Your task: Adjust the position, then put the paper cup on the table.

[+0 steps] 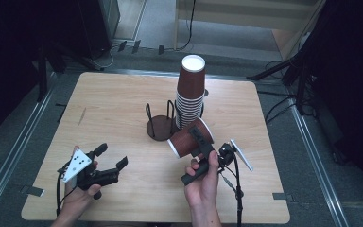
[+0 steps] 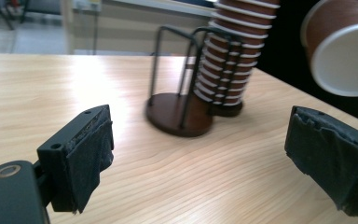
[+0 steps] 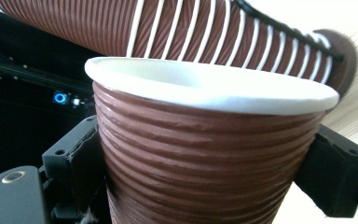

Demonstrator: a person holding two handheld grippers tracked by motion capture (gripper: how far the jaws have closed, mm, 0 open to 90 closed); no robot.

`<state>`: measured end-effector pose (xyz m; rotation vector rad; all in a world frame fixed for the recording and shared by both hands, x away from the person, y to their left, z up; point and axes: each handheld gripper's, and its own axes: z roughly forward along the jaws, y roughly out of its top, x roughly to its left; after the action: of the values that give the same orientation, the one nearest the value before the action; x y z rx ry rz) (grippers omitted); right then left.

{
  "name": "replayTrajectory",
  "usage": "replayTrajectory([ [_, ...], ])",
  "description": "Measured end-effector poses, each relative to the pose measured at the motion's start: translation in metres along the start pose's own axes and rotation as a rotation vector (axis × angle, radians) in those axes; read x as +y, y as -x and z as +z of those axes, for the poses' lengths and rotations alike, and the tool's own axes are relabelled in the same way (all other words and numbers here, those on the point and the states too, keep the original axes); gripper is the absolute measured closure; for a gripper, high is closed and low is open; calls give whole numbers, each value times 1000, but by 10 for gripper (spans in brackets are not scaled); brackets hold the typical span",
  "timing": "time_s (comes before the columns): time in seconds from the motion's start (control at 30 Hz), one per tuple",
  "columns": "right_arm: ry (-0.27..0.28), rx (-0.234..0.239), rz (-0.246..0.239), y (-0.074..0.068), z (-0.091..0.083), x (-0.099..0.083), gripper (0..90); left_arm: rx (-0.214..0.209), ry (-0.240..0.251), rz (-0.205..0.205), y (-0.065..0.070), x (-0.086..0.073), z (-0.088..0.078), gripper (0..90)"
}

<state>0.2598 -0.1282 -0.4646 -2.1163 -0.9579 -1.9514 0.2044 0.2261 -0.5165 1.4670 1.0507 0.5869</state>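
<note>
Cup [image 1: 187, 138], brown and ribbed with a white rim, hangs tipped on its side above the wooden table [image 1: 123, 99], just in front of the tall stack and right of the middle. Going from the left: the left gripper [image 1: 112, 156] sits low near the table's front left, its jaws standing well apart with nothing between them; in the left gripper view bare wood lies ahead of its pads [image 2: 91, 158]. Next comes the dark round-based wire holder [image 1: 160, 124], standing open between that gripper and the stack, well apart from both grippers. Just right of the holder rises the stack of cups [image 1: 189, 97], upside down and leaning a little. The held cup is very near the stack's lower part, whether touching I cannot tell. Farthest right, the right gripper [image 1: 199, 142] has its jaws pressed on the cup's wall from both sides [image 3: 200, 158]
</note>
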Motion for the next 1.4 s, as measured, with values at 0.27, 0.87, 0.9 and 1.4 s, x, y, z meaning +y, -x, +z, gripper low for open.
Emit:
replayTrajectory([
  [0.27,41,-42,-103,1,-2,3,123,79,-5,-20,-26,-7,-17,86],
  [0.87,174,-198,-434,5,-7,31,121,241,7,-96,-76,-18,-38,86],
  [0.9,178,-203,-457,5,-6,33,122,246,5,-99,-78,-18,-38,86],
  [1.4,201,-263,-688,12,3,46,120,279,0,-100,-90,-23,-37,86],
])
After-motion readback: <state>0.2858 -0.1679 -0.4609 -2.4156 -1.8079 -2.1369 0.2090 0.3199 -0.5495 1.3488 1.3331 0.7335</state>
